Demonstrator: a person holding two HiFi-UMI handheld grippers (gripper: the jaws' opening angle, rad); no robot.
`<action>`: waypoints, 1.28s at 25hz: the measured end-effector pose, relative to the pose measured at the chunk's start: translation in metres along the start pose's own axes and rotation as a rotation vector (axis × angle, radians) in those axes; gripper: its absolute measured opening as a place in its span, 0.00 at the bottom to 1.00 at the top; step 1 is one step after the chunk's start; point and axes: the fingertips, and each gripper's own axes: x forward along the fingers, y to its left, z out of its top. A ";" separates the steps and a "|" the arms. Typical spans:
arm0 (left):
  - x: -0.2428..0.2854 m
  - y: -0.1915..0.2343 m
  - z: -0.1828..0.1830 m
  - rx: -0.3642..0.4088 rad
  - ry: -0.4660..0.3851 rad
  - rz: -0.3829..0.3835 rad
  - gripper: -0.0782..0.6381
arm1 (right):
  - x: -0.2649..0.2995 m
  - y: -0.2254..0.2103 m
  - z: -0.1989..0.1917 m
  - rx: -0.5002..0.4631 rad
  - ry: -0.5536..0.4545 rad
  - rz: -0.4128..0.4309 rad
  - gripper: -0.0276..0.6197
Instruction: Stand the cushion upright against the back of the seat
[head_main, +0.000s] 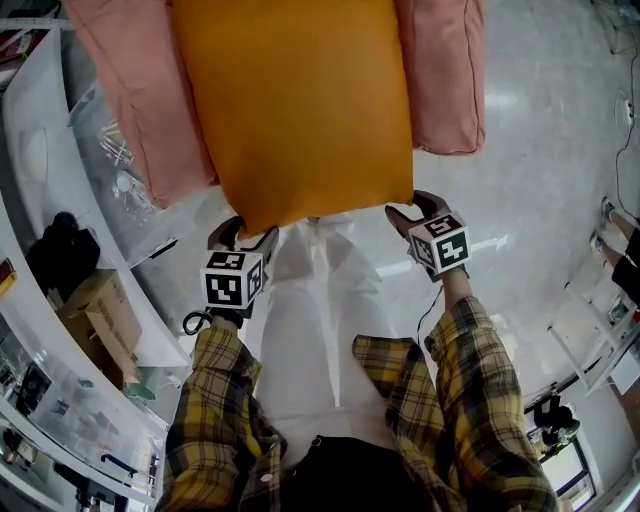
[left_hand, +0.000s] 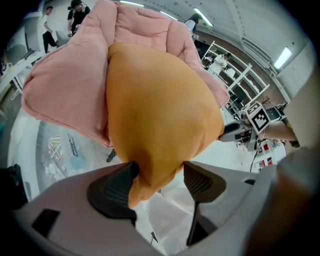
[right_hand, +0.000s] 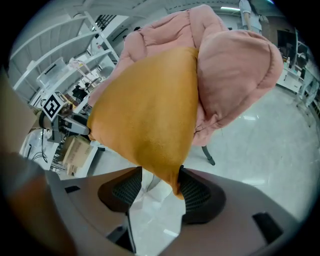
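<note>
Orange cushion corners lie loose between the spread fingers of left gripper and right gripper; I'd push deeper, then clamp both evenly.

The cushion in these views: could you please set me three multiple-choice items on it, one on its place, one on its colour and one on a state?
1. Where does the cushion lie?
A. in a basket
B. on the pink padded seat
C. on a bed

2. What colour is the cushion?
A. blue
B. orange
C. green

3. How do the jaws of the right gripper stand?
A. shut together and empty
B. out of view
C. apart, with a cushion corner between them

Answers:
1 B: the head view shows it resting on the pink padding.
2 B: it is orange in all three views.
3 C: the right gripper view shows the corner hanging between the separated jaws.
</note>
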 end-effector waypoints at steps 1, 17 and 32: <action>0.001 0.001 0.001 0.000 0.000 0.001 0.55 | 0.003 -0.001 0.000 -0.011 0.013 0.001 0.40; -0.009 -0.009 0.009 0.076 -0.047 0.040 0.28 | 0.000 0.005 0.012 -0.095 -0.011 -0.033 0.15; -0.104 -0.035 0.039 0.116 -0.145 0.019 0.21 | -0.090 0.054 0.041 -0.075 -0.079 0.001 0.13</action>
